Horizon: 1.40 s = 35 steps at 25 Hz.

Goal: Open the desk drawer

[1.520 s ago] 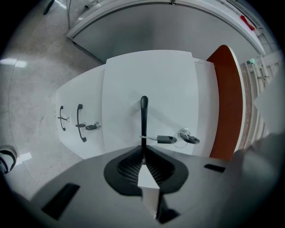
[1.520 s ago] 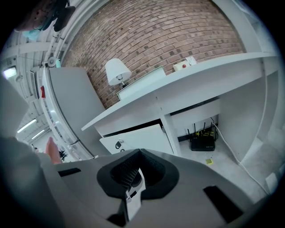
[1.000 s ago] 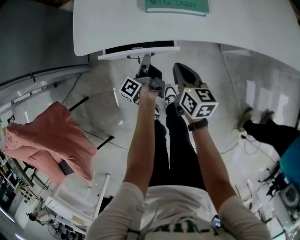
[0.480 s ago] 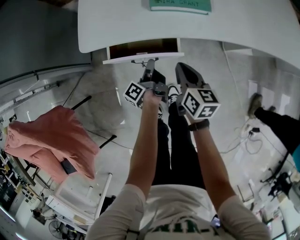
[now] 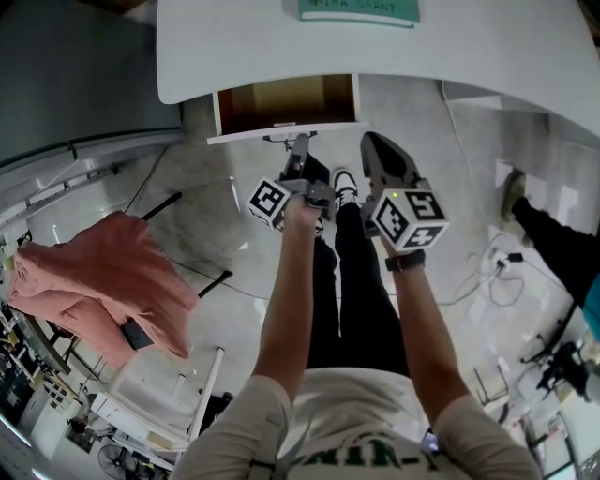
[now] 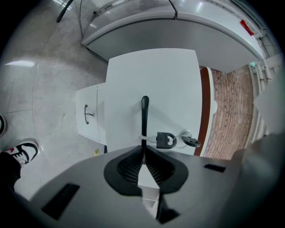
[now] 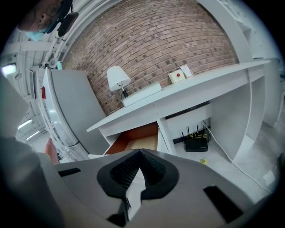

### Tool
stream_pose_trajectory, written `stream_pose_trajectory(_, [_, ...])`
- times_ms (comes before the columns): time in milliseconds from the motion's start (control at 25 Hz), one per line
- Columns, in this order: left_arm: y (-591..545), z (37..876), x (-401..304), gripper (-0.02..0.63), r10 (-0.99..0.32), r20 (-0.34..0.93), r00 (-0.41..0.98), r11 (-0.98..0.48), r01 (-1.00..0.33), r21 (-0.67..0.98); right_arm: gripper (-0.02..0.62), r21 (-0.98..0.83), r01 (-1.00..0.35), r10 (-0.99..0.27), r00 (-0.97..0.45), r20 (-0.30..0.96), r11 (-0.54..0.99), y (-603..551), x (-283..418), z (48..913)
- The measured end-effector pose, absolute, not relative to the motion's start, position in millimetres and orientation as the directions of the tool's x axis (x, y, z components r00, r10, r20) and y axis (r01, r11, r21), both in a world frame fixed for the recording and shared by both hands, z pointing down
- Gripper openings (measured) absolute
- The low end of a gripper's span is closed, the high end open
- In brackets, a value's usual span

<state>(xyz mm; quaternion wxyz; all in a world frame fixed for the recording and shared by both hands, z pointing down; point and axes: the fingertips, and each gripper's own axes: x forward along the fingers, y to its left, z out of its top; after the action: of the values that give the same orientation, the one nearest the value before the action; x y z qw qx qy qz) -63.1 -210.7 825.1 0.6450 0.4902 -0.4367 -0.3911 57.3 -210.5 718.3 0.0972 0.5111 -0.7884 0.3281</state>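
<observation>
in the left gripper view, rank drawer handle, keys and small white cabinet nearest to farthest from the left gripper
1. drawer handle: clamped in the jaws of the left gripper, centre.
2. keys: hanging on the drawer front, just right of the handle.
3. small white cabinet: farther back, at left.

A green book [image 5: 359, 9] lies flat well ahead of the right tongs [image 5: 374, 142]. A pink cloth [image 5: 94, 281] hangs in folds well to the left of the left tongs [image 5: 298, 143], nearer the wearer. Ahead of the right tongs, low and to the right, a black router [image 7: 196, 144] sits on the floor. Higher and to the left, a white lamp [image 7: 116, 78] stands before a brick wall [image 7: 169, 40]. Another person's legs [image 5: 553, 251] reach in well to the right.
</observation>
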Motion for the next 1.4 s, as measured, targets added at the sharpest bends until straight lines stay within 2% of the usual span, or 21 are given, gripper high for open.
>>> stream_pose_trajectory(560, [-174.8,827.6,-60.7,0.02,-0.938,0.189,0.292,0.226,0.098,0.969,0.002,-0.411,-0.873,-0.756,-0.451,0.474,0.262,-201.8,59.3,708.8])
stream_pose_trajectory(1400, [-144.8,910.1,-59.9,0.015,-0.893,0.309,0.327,0.324,-0.009,0.946,0.002,-0.391,-0.882,-0.748,-0.442,0.496,0.262,-184.4,70.0,718.3])
